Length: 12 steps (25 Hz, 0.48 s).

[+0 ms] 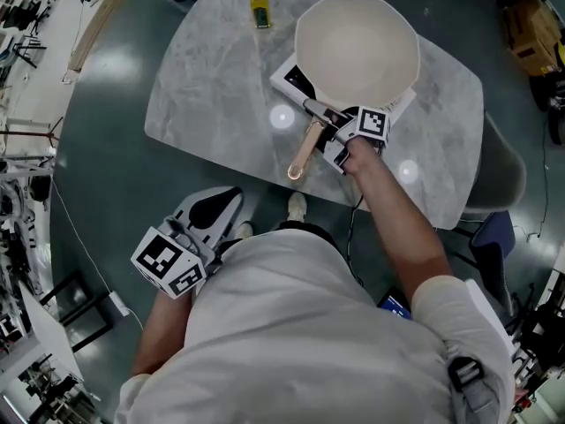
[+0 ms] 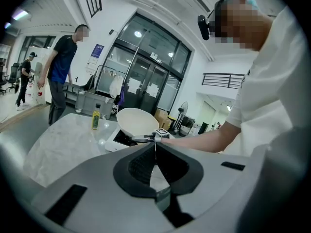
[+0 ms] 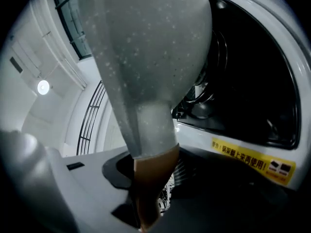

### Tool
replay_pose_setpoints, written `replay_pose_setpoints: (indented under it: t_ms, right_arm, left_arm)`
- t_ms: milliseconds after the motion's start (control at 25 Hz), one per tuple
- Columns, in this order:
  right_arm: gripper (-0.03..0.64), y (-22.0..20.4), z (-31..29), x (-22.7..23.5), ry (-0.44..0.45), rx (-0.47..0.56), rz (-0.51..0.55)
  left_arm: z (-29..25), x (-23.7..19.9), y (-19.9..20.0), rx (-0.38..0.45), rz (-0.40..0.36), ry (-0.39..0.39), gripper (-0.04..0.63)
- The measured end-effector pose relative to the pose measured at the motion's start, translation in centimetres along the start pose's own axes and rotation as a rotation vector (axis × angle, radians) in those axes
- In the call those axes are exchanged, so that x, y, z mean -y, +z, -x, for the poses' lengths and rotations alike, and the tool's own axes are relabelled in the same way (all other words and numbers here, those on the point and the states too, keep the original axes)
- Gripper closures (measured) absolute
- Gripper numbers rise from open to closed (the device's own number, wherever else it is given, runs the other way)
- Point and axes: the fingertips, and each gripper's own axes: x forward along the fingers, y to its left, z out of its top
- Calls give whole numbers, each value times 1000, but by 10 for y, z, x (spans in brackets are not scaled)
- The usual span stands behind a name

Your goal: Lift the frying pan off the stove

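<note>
7 entries, largest first.

1. Marble table (image 1: pixel 203 87): ahead of both grippers. Part of its near edge is hidden behind the wearer's right forearm.
2. Frying pan (image 1: pixel 357 51): cream, directly ahead of the right gripper (image 1: pixel 331 135) and over the stove (image 1: pixel 291 79). Whether its base touches the stove cannot be made out. The right gripper view shows only its grey speckled underside and handle, with the rim cut off.
3. Stove: white body, black glass top, mostly covered by the pan. Only corners show on either side of the right gripper.
4. Left gripper (image 1: pixel 221 206): low beside the wearer's left hip, well apart from the table. Jaws are pressed together with nothing between them.
5. Right gripper: jaws pinch the pan's wooden handle (image 1: pixel 305 153) near its metal neck. The handle's free end extends past the jaws toward the table's near edge.
6. Bottle (image 1: pixel 259 7): yellow with a black cap, at the table's far edge, well beyond the right gripper and to its left. Its label is too small to read.
7. Yellow strip label (image 3: pixel 252 161): on the stove, just right of the right gripper's jaws. It carries dark Chinese characters, too blurred to read.
</note>
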Motion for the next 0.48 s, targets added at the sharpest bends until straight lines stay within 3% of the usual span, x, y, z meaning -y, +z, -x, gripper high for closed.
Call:
replay_pose_setpoints:
  t_ms: [480]
  right_arm:
    - [486,-1,0,0,-13,5,-28]
  left_arm:
    - [-11,1,5,-9,-3,3,575]
